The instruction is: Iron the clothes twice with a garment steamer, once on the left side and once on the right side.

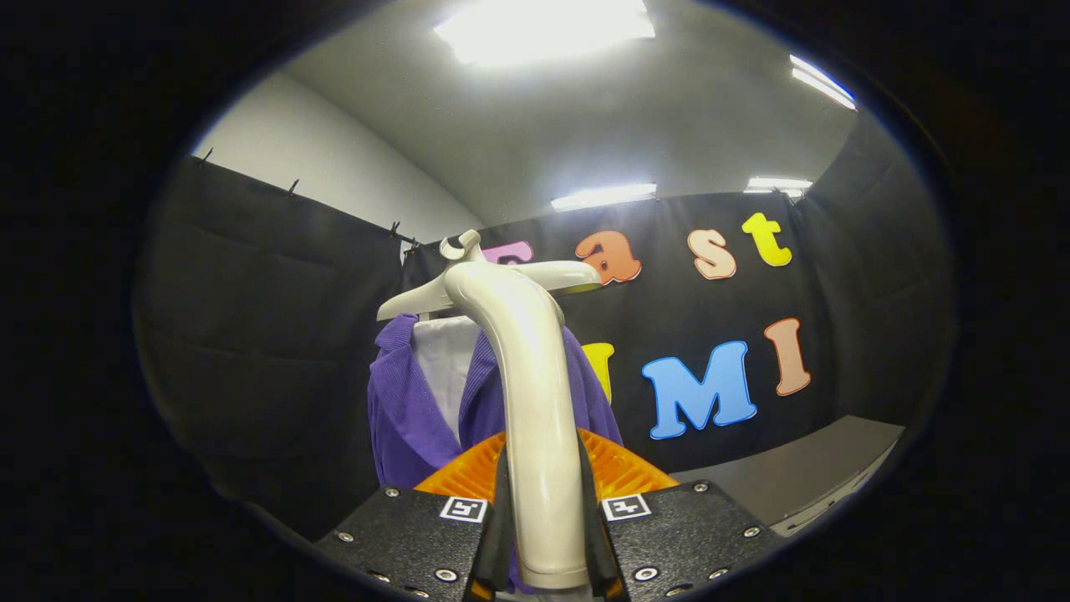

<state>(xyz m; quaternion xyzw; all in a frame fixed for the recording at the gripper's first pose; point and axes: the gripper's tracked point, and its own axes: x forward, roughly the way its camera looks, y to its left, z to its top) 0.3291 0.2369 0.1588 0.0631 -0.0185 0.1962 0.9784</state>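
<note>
My gripper is shut on the cream handle of the garment steamer, which rises between the fingers and bends forward at its top. Beyond it a purple garment with a white inner panel hangs on a pale hanger. The steamer's head end points toward the hanger's top, over the garment's collar. The steamer handle hides the middle of the garment; whether the head touches the cloth cannot be told.
Black cloth walls close the booth behind and to both sides of the garment. A grey table surface lies low to the right. Ceiling lights glare overhead.
</note>
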